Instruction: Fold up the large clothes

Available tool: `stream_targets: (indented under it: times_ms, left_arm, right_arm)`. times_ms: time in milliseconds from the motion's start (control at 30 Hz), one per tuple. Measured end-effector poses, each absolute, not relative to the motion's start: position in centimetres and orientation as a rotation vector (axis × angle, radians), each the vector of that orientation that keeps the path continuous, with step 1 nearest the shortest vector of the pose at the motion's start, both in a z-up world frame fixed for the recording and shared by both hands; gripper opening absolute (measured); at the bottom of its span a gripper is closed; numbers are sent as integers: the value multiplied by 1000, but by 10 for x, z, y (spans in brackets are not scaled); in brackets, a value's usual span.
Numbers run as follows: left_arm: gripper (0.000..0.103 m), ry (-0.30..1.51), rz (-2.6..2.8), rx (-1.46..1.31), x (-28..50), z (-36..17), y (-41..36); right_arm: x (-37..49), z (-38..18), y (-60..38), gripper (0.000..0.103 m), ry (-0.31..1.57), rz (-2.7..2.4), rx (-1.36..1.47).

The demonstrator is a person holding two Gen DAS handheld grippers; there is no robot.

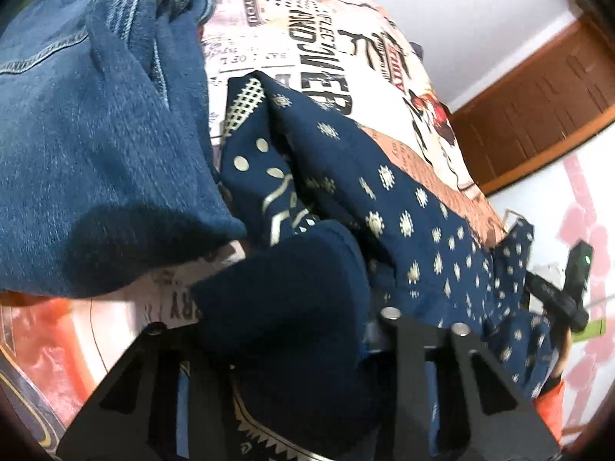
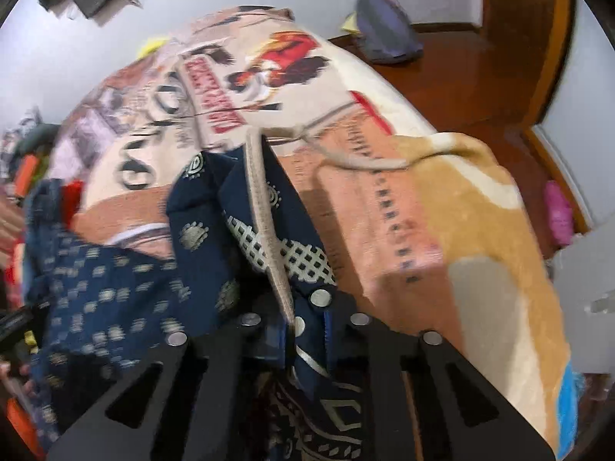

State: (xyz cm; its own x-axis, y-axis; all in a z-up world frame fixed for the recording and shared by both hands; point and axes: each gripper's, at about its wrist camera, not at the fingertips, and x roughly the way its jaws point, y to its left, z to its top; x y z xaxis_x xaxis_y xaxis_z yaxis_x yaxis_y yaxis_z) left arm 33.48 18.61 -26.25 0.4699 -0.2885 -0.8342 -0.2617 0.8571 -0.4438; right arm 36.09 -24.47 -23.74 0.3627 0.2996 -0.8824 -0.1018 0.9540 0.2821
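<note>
A large navy garment (image 1: 384,199) with a cream dot and flower print hangs between both grippers above a bed. My left gripper (image 1: 307,330) is shut on one bunched edge of it; the cloth covers the fingertips. My right gripper (image 2: 292,326) is shut on another edge (image 2: 200,230), with a beige drawstring (image 2: 265,223) running down into the jaws. The right gripper (image 1: 569,292) shows at the far right of the left wrist view, holding the far end of the cloth.
A printed blanket (image 1: 346,57) (image 2: 384,199) covers the bed under the garment. Blue jeans (image 1: 96,134) lie on it at the left. A wooden floor (image 2: 461,77) with a grey bag (image 2: 384,27) lies beyond the bed. A brown headboard (image 1: 538,107) stands at the right.
</note>
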Motion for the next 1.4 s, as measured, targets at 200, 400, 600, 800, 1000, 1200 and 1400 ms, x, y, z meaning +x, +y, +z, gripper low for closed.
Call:
stream_targets:
  times_ms: [200,400,600,800,1000,1200,1400]
  left_arm:
    - [14,1062,-3,-443,321,-235,160]
    - [13,916,-29,-361,292,-167,140]
    - [13,777,8,-330,263,-109,154]
    - [13,741,65,-301,269,-88,183]
    - [13,780,127,-284,300,-111,219]
    - [14,909,182,-344,349,-175,259]
    - [20,892,177,-393,354,-202,281]
  right_arm:
    - [344,-193,-236,10,1063,281,162]
    - [328,-136,-219,9,937,347,106]
    - [325,-88,-195,9,829,392,95]
    - [350,-73,-165,9,787,421,101]
    - [391,-103,-128,9,839,428,98]
    - [430,-158,-96,9,940,404,70]
    - [461,-205,-100,10,1016,335,43]
